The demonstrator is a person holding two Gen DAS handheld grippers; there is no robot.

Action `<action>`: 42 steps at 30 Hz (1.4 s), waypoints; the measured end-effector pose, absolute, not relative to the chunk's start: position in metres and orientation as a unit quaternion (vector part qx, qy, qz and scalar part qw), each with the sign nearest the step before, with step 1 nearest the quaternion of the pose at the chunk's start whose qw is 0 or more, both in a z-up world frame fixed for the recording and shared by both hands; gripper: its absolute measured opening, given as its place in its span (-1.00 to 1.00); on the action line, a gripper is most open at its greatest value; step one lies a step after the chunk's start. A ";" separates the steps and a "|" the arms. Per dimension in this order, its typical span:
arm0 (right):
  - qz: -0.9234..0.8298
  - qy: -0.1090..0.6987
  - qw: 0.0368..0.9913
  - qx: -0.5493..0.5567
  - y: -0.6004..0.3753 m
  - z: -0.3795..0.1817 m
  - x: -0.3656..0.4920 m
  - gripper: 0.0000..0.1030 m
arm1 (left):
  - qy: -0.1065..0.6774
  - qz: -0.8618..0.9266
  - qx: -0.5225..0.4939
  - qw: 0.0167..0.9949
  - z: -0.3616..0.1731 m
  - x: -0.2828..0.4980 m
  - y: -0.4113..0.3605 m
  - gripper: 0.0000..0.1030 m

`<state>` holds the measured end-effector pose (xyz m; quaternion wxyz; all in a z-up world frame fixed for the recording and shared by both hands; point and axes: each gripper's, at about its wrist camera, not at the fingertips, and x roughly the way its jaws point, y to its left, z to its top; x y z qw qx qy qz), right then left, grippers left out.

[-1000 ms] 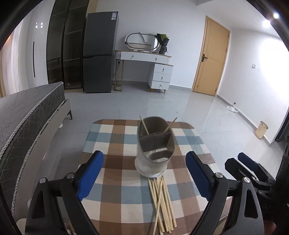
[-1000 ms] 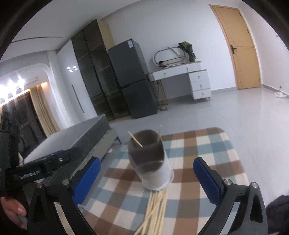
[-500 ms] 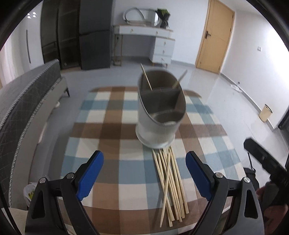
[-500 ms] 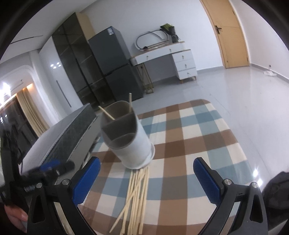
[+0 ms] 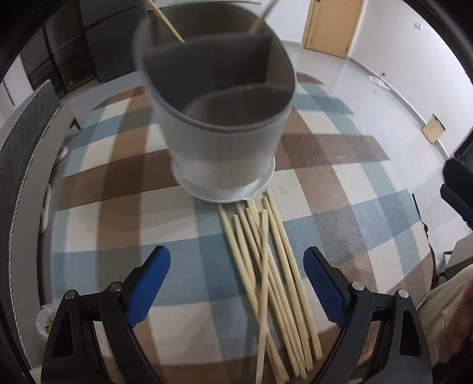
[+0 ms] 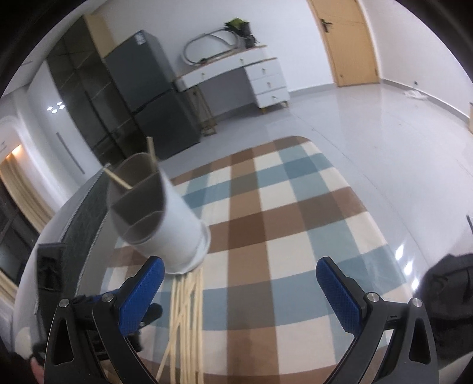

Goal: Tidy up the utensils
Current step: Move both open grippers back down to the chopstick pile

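A white utensil holder with grey divided compartments stands on the checked tablecloth; two chopsticks lean inside its far compartment. Several loose wooden chopsticks lie in a heap in front of it. My left gripper is open and empty, low over the heap, which lies between its fingers. In the right wrist view the holder is at the left and the chopsticks lie below it. My right gripper is open and empty, to the right of the heap.
The table's near edge is just below the chopstick ends. A grey bed runs along the left. The other gripper shows at the right edge. A fridge, a white desk and a door stand far back.
Both grippers have moved down and forward toward the table. The holder and the chopstick heap now loom much larger in the left wrist view. Both stay open.
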<state>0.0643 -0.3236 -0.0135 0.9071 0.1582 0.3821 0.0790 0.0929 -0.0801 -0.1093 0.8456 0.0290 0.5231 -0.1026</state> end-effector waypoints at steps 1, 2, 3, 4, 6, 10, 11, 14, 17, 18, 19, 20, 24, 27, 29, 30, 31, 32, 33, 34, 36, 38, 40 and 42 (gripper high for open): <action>0.078 0.387 0.904 0.163 -0.326 -0.016 0.067 1.00 | 0.530 -0.101 0.034 0.841 -0.114 0.097 -0.083 0.56; 0.077 0.390 0.903 0.165 -0.327 -0.018 0.068 1.00 | 0.538 -0.099 0.040 0.836 -0.119 0.101 -0.086 0.52; 0.075 0.391 0.902 0.166 -0.327 -0.019 0.070 1.00 | 0.544 -0.102 0.042 0.832 -0.123 0.103 -0.088 0.40; 0.074 0.392 0.902 0.167 -0.328 -0.020 0.071 1.00 | 0.551 -0.102 0.044 0.827 -0.127 0.105 -0.090 0.28; 0.073 0.393 0.901 0.168 -0.329 -0.021 0.075 1.00 | 0.565 -0.103 0.049 0.817 -0.135 0.108 -0.093 0.02; 0.076 0.400 0.897 0.173 -0.329 -0.025 0.080 1.00 | 0.569 -0.111 0.043 0.813 -0.136 0.110 -0.095 -0.16; 0.077 0.401 0.896 0.175 -0.329 -0.025 0.080 1.00 | 0.569 -0.114 0.044 0.814 -0.135 0.111 -0.095 -0.19; 0.080 0.405 0.892 0.182 -0.330 -0.027 0.082 1.00 | 0.562 -0.110 0.052 0.818 -0.131 0.111 -0.095 -0.29; 0.081 0.406 0.891 0.185 -0.330 -0.028 0.083 1.00 | 0.557 -0.102 0.050 0.823 -0.127 0.109 -0.089 -0.77; 0.082 0.407 0.890 0.188 -0.331 -0.028 0.083 1.00 | 0.560 -0.107 0.039 0.821 -0.126 0.110 -0.086 -0.96; 0.081 0.407 0.890 0.191 -0.332 -0.028 0.083 1.00 | 0.565 -0.115 0.020 0.817 -0.126 0.111 -0.081 -0.97; 0.081 0.408 0.889 0.192 -0.332 -0.028 0.083 1.00 | 0.567 -0.117 0.006 0.816 -0.125 0.110 -0.077 -0.97; 0.078 0.408 0.889 0.192 -0.332 -0.027 0.083 1.00 | 0.557 -0.111 -0.007 0.823 -0.118 0.102 -0.063 -1.00; 0.075 0.406 0.891 0.191 -0.332 -0.026 0.082 1.00 | 0.540 -0.114 -0.022 0.834 -0.103 0.092 -0.051 -1.00; 0.075 0.405 0.891 0.192 -0.331 -0.025 0.081 1.00 | 0.527 -0.118 -0.042 0.841 -0.091 0.083 -0.037 -1.00; 0.075 0.405 0.891 0.192 -0.331 -0.025 0.081 1.00 | 0.521 -0.118 -0.046 0.844 -0.086 0.080 -0.032 -1.00; 0.075 0.405 0.891 0.192 -0.330 -0.025 0.080 1.00 | 0.515 -0.115 -0.047 0.848 -0.080 0.075 -0.026 -1.00; 0.075 0.405 0.891 0.190 -0.328 -0.025 0.080 1.00 | 0.512 -0.112 -0.049 0.850 -0.075 0.070 -0.019 -1.00; 0.077 0.407 0.891 0.188 -0.327 -0.025 0.079 1.00 | 0.512 -0.110 -0.053 0.850 -0.073 0.066 -0.012 -1.00; 0.079 0.409 0.890 0.187 -0.325 -0.026 0.079 1.00 | 0.513 -0.105 -0.059 0.850 -0.069 0.062 -0.004 -1.00; 0.090 0.417 0.886 0.184 -0.319 -0.027 0.078 1.00 | 0.523 -0.097 -0.072 0.844 -0.064 0.055 0.012 -1.00; 0.103 0.427 0.881 0.176 -0.311 -0.030 0.076 1.00 | 0.543 -0.085 -0.083 0.831 -0.063 0.056 0.028 -1.00; 0.115 0.437 0.877 0.163 -0.301 -0.033 0.075 0.99 | 0.547 -0.076 -0.091 0.829 -0.060 0.046 0.041 -1.00; 0.128 0.449 0.872 0.147 -0.290 -0.037 0.073 0.87 | 0.544 -0.067 -0.091 0.832 -0.056 0.039 0.050 -0.93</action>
